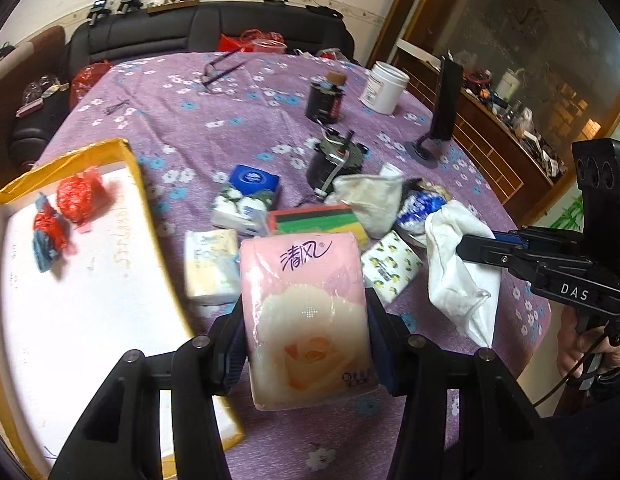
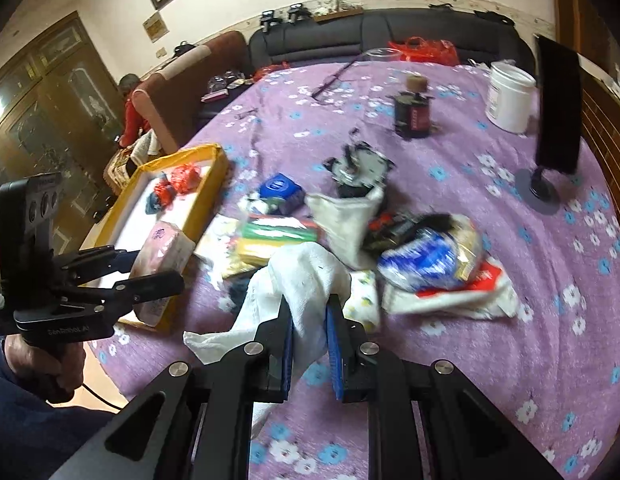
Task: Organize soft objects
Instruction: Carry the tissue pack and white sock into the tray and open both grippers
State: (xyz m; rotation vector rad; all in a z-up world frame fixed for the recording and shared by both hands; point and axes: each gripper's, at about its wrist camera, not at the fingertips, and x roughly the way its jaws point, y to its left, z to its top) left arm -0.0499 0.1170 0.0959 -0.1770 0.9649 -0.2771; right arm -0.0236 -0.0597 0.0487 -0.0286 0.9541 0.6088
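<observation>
My left gripper (image 1: 308, 332) is shut on a pink tissue pack (image 1: 308, 320) and holds it above the table, beside the yellow box (image 1: 126, 152) at the left. The same pack (image 2: 162, 252) hangs over the box's edge (image 2: 214, 184) in the right wrist view. My right gripper (image 2: 310, 312) is shut on a white cloth (image 2: 306, 276) and lifts it over the pile; the cloth also shows in the left wrist view (image 1: 453, 272). The box holds red mesh bundles (image 1: 76, 196). Tissue packs (image 1: 210, 264), a sponge pack (image 1: 310, 218) and a blue-white bag (image 2: 421, 260) lie in the pile.
A purple flowered cloth (image 1: 230, 128) covers the round table. A dark bottle (image 1: 325, 98), a white jar (image 1: 383, 86), a black stand (image 1: 443, 104) and a black motor part (image 1: 335, 160) stand behind the pile. A dark sofa (image 1: 206, 28) is beyond.
</observation>
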